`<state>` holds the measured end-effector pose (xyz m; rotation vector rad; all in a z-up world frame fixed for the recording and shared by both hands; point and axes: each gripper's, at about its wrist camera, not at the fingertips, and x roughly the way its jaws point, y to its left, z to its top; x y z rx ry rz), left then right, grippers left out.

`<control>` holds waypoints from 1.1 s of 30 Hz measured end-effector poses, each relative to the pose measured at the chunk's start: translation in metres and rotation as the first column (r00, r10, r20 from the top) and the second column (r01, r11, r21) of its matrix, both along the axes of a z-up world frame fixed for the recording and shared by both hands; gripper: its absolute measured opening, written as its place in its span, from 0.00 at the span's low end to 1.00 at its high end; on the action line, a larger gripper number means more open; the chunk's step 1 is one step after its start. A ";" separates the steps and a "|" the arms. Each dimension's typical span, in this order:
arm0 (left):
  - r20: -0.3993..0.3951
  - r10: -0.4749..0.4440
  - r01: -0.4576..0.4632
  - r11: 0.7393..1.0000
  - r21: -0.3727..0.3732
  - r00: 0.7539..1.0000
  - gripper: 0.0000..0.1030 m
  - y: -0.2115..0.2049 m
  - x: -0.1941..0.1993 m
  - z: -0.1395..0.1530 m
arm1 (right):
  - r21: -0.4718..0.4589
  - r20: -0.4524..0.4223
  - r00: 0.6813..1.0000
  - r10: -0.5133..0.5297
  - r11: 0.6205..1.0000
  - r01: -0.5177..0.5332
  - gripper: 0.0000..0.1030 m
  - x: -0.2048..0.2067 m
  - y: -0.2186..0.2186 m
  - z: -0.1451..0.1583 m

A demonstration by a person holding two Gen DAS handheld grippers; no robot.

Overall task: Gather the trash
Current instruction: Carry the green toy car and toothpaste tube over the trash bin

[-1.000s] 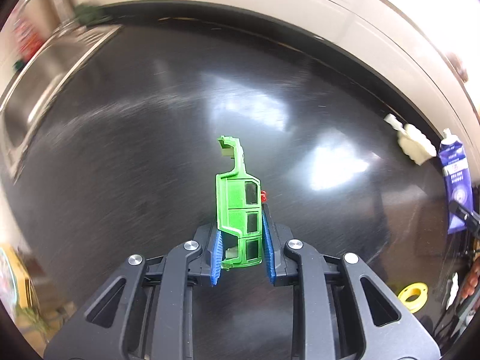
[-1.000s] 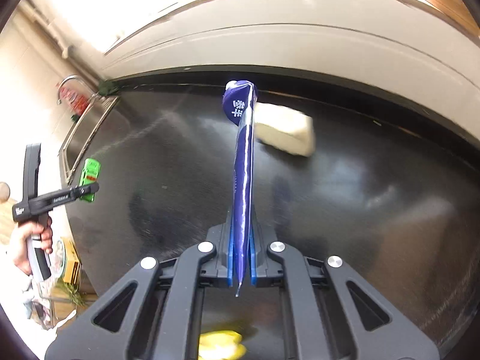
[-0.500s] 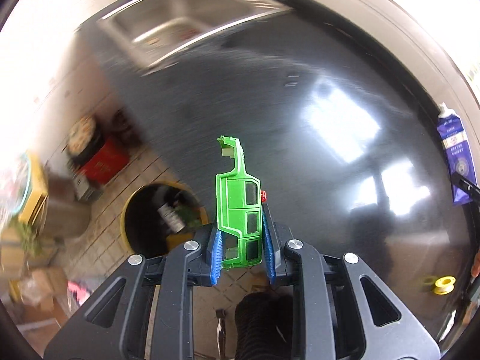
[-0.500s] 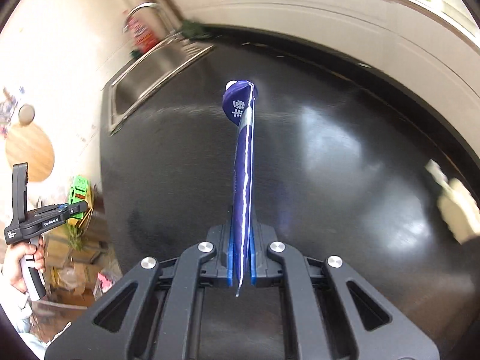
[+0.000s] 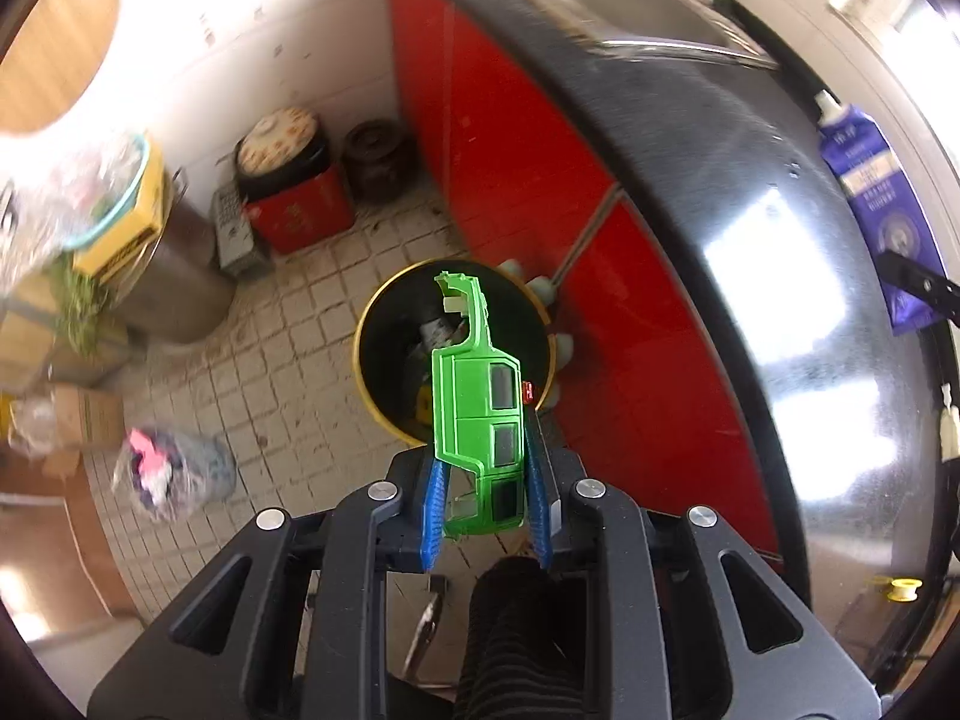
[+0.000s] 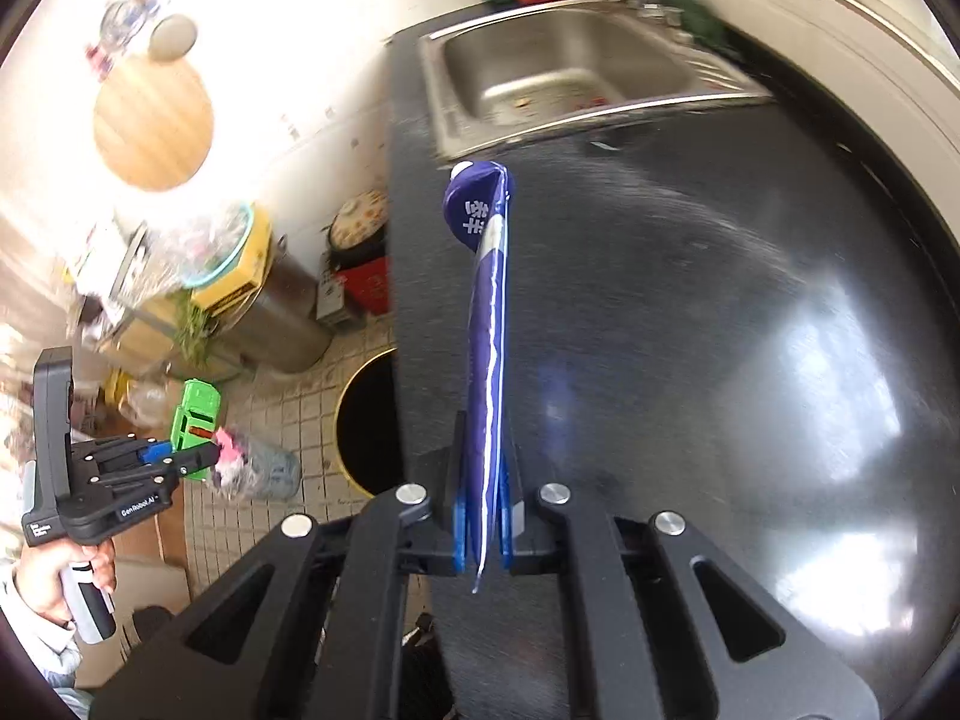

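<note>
My left gripper [image 5: 486, 510] is shut on a green plastic toy-car shell [image 5: 477, 414], held in the air above a round yellow-rimmed trash bin [image 5: 384, 402] on the tiled floor. The bin holds some trash. My right gripper [image 6: 483, 531] is shut on a flattened blue tube [image 6: 483, 324], held upright over the black countertop [image 6: 690, 330]. The same tube [image 5: 876, 204] shows at the right of the left wrist view. The left gripper [image 6: 180, 462] with the green shell [image 6: 195, 408] shows at the left of the right wrist view, beside the bin [image 6: 360, 420].
Red cabinet fronts [image 5: 540, 192] run under the counter edge. A steel sink [image 6: 570, 66] is set in the far counter. A red box [image 5: 300, 210], a metal pot [image 5: 180, 288], cardboard boxes and a bag [image 5: 174, 474] stand on the floor. A yellow ring [image 5: 903, 585] lies on the counter.
Both grippers have swung left from over the counter toward the floor side. The left one with the green shell now hangs over the trash bin. Both stay shut on their items.
</note>
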<state>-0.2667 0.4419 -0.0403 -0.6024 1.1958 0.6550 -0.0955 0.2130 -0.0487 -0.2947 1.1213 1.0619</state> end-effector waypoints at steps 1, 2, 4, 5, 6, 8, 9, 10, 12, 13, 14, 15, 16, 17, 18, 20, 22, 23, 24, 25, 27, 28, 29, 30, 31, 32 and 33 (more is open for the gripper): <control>0.000 0.014 -0.014 1.000 -0.005 1.000 0.21 0.001 -0.006 -0.002 | -0.006 0.001 1.000 0.020 1.000 -0.020 0.08 -0.008 0.010 0.000; 0.000 0.032 -0.032 0.999 -0.011 0.999 0.21 0.003 -0.013 -0.005 | -0.015 0.003 0.999 0.053 0.998 -0.053 0.08 -0.018 0.024 -0.002; -0.003 0.062 -0.062 0.998 -0.020 0.998 0.21 0.006 -0.027 -0.010 | -0.027 0.003 0.995 0.095 0.995 -0.095 0.08 -0.029 0.043 -0.005; -0.005 0.073 -0.073 0.997 -0.023 0.997 0.21 0.005 -0.033 -0.011 | -0.035 0.004 0.993 0.119 0.992 -0.119 0.08 -0.037 0.054 -0.007; -0.007 0.084 -0.084 0.996 -0.027 0.996 0.21 0.007 -0.037 -0.014 | -0.041 0.002 0.990 0.138 0.990 -0.138 0.08 -0.046 0.064 -0.009; -0.008 0.108 -0.108 0.993 -0.036 0.994 0.21 0.009 -0.048 -0.018 | -0.052 -0.002 0.985 0.174 0.983 -0.173 0.08 -0.059 0.078 -0.013; -0.007 0.117 -0.117 0.992 -0.039 0.993 0.21 0.009 -0.050 -0.019 | -0.061 -0.003 0.981 0.195 0.979 -0.195 0.08 -0.066 0.085 -0.015; -0.006 0.127 -0.127 0.991 -0.044 0.992 0.21 0.009 -0.054 -0.021 | -0.070 -0.003 0.977 0.212 0.975 -0.212 0.08 -0.072 0.092 -0.018; -0.004 0.141 -0.141 0.989 -0.051 0.990 0.21 0.010 -0.059 -0.024 | -0.083 -0.005 0.971 0.240 0.967 -0.239 0.08 -0.081 0.103 -0.022; -0.004 0.148 -0.148 0.987 -0.055 0.989 0.21 0.010 -0.061 -0.026 | -0.090 -0.008 0.967 0.255 0.963 -0.254 0.08 -0.086 0.108 -0.024; -0.001 0.152 -0.152 0.986 -0.061 0.988 0.21 0.011 -0.063 -0.027 | -0.095 -0.010 0.964 0.267 0.959 -0.267 0.08 -0.089 0.113 -0.027; 0.000 0.154 -0.154 0.986 -0.065 0.988 0.21 0.012 -0.063 -0.028 | -0.100 -0.012 0.961 0.277 0.956 -0.276 0.08 -0.093 0.115 -0.029; 0.001 0.158 -0.157 0.985 -0.070 0.987 0.21 0.012 -0.065 -0.030 | -0.105 -0.013 0.959 0.285 0.953 -0.284 0.08 -0.096 0.118 -0.031; 0.001 0.161 -0.161 0.984 -0.075 0.987 0.21 0.012 -0.066 -0.031 | -0.109 -0.016 0.957 0.290 0.951 -0.290 0.08 -0.098 0.120 -0.032; 0.002 0.164 -0.164 0.983 -0.081 0.986 0.21 0.013 -0.066 -0.032 | -0.113 -0.020 0.955 0.296 0.948 -0.296 0.08 -0.099 0.123 -0.035; 0.002 0.169 -0.168 0.981 -0.092 0.986 0.21 0.015 -0.066 -0.036 | -0.122 -0.028 0.951 0.307 0.943 -0.308 0.08 -0.102 0.127 -0.038; -0.001 0.166 -0.166 0.981 -0.097 0.986 0.21 0.017 -0.064 -0.041 | -0.134 -0.029 0.948 0.317 0.939 -0.318 0.08 -0.104 0.131 -0.042; -0.003 0.164 -0.163 0.982 -0.099 0.987 0.21 0.018 -0.062 -0.043 | -0.140 -0.031 0.947 0.320 0.936 -0.322 0.08 -0.105 0.133 -0.044; -0.006 0.160 -0.160 0.982 -0.103 0.987 0.21 0.020 -0.060 -0.047 | -0.145 -0.035 0.946 0.324 0.934 -0.325 0.08 -0.105 0.134 -0.047; -0.005 0.159 -0.159 0.981 -0.108 0.987 0.21 0.020 -0.058 -0.049 | -0.151 -0.040 0.945 0.326 0.932 -0.328 0.08 -0.105 0.136 -0.050; -0.005 0.161 -0.160 0.980 -0.117 0.987 0.21 0.023 -0.055 -0.054 | -0.167 -0.046 0.940 0.338 0.925 -0.341 0.08 -0.106 0.140 -0.057; -0.002 0.162 -0.161 0.979 -0.127 0.987 0.21 0.024 -0.052 -0.059 | -0.178 -0.048 0.937 0.346 0.920 -0.348 0.08 -0.106 0.142 -0.061; 0.001 0.161 -0.159 0.978 -0.133 0.987 0.21 0.026 -0.050 -0.061 | -0.185 -0.049 0.935 0.350 0.917 -0.353 0.08 -0.106 0.144 -0.064; 0.001 0.160 -0.158 0.978 -0.138 0.987 0.21 0.027 -0.048 -0.064 | -0.193 -0.052 0.933 0.357 0.913 -0.360 0.08 -0.107 0.147 -0.069; 0.000 0.159 -0.157 0.977 -0.145 0.987 0.21 0.029 -0.045 -0.070 | -0.201 -0.056 0.930 0.363 0.908 -0.367 0.08 -0.108 0.151 -0.073; -0.002 0.159 -0.157 0.976 -0.153 0.987 0.21 0.031 -0.043 -0.075 | -0.210 -0.062 0.926 0.372 0.902 -0.376 0.08 -0.108 0.155 -0.079; -0.005 0.157 -0.156 0.975 -0.160 0.988 0.21 0.033 -0.040 -0.080 | -0.217 -0.068 0.923 0.379 0.897 -0.385 0.08 -0.109 0.159 -0.085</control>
